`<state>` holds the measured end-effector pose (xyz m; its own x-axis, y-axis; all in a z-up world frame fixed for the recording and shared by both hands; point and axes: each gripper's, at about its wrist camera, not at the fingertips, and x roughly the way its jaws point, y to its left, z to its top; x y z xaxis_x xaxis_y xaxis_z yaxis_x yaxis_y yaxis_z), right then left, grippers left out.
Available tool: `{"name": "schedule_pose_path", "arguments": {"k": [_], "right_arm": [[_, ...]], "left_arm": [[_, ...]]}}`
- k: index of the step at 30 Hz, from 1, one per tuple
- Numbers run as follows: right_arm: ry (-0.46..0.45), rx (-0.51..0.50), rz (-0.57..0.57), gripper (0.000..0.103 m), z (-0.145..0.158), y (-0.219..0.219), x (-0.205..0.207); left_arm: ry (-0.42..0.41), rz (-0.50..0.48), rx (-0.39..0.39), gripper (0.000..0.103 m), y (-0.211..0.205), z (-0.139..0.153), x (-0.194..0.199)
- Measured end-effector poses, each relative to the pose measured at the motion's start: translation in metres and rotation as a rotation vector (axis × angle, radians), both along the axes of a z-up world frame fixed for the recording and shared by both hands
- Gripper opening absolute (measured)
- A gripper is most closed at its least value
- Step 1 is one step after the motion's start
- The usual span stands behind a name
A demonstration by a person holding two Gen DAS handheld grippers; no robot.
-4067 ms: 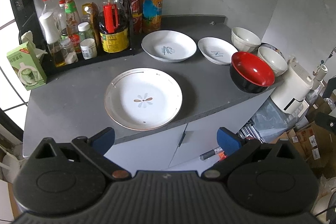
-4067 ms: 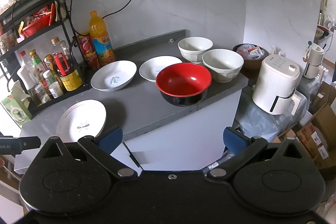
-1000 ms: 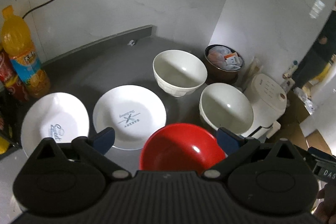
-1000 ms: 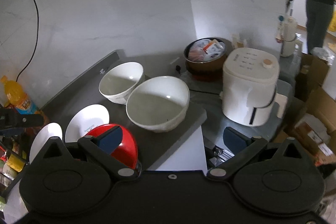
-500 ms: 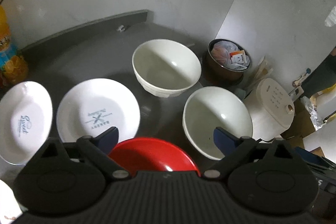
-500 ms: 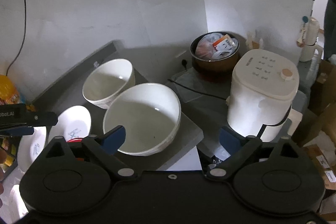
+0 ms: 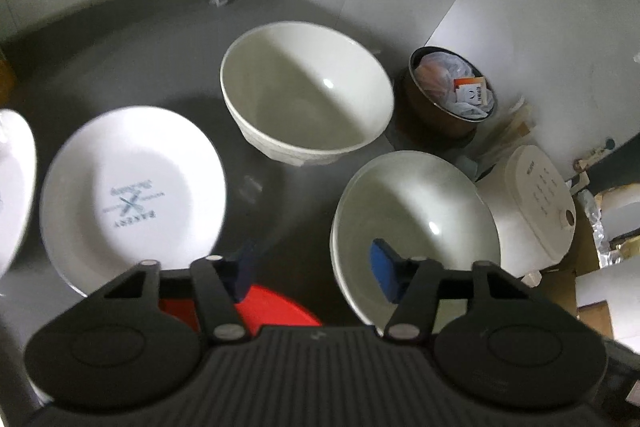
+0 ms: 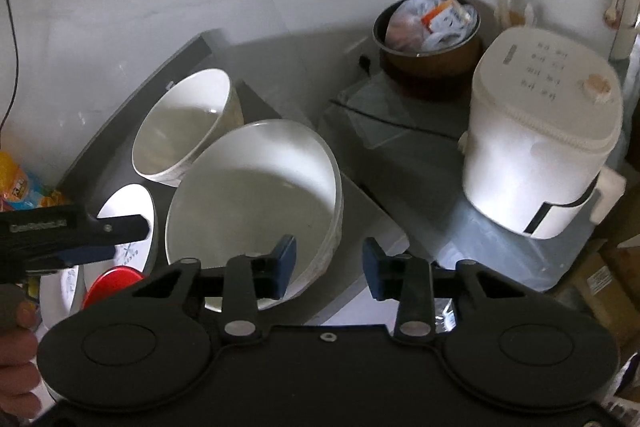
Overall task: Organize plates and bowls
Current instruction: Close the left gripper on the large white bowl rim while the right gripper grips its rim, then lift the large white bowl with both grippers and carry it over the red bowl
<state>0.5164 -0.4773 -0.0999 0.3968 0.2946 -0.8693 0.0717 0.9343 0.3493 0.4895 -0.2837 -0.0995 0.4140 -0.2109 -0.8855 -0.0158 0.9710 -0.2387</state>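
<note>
Right tongs (image 8: 329,265) astride near white bowl (image 8: 256,187) rim, jaws apart

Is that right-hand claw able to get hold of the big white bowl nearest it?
Probably yes. The right gripper is open, and its fingers already straddle the rim of the nearer white bowl. Nothing sits between them, and the other white bowl stands behind, out of the way.
</note>
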Motion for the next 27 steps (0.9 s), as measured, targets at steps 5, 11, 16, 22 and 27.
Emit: {"name": "schedule_pose_path", "arguments": {"k": [5, 11, 16, 22, 27], "right_arm": [[0.044, 0.021, 0.011, 0.036, -0.016, 0.000, 0.011], [0.074, 0.035, 0.024, 0.033, -0.028, 0.002, 0.023], [0.094, 0.031, 0.036, 0.019, -0.038, 0.009, 0.029], [0.066, 0.021, 0.015, 0.017, -0.031, 0.009, 0.032], [0.027, 0.020, -0.001, 0.017, -0.020, 0.004, 0.027]], "left_arm": [[0.033, 0.007, 0.008, 0.048, -0.008, -0.017, 0.019], [0.073, 0.008, 0.044, 0.030, -0.020, -0.034, 0.035], [0.112, 0.017, 0.039, 0.019, -0.025, -0.045, 0.041], [0.126, 0.005, 0.004, 0.008, -0.026, -0.045, 0.040], [0.095, -0.021, -0.022, 0.008, -0.028, -0.032, 0.037]]}}
